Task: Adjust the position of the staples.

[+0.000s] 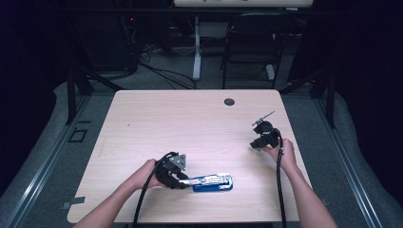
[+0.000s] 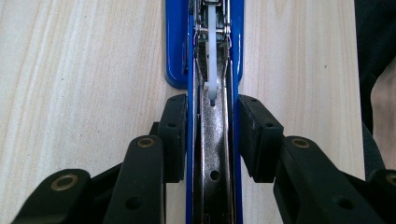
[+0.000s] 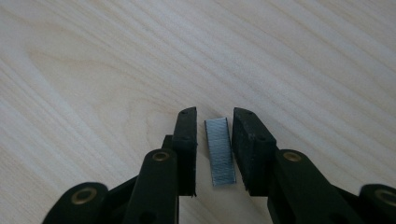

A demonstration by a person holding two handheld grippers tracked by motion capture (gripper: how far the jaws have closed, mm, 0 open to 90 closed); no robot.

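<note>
left tongs (image 2: 212, 140) clamped on stapler (image 2: 212, 56); right tongs (image 3: 214, 149) unclenched astride staple strip (image 3: 219, 151) near table edge (image 1: 297, 142)

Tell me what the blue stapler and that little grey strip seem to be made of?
Stapler: likely metal, with glossy blue paint outside and a shiny, reflective steel channel inside; the white pusher looks plastic. Staple strip: probably steel wire staples, dull grey with fine ridges across it. Table: pale wood-grain top, possibly laminate.

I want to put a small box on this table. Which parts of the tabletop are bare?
The far half of the light wooden table is bare up to the dark round cable hole. The middle strip between the two hands is bare too. It is crowded near the front edge, where the left gripper holds the opened blue metal stapler.
</note>
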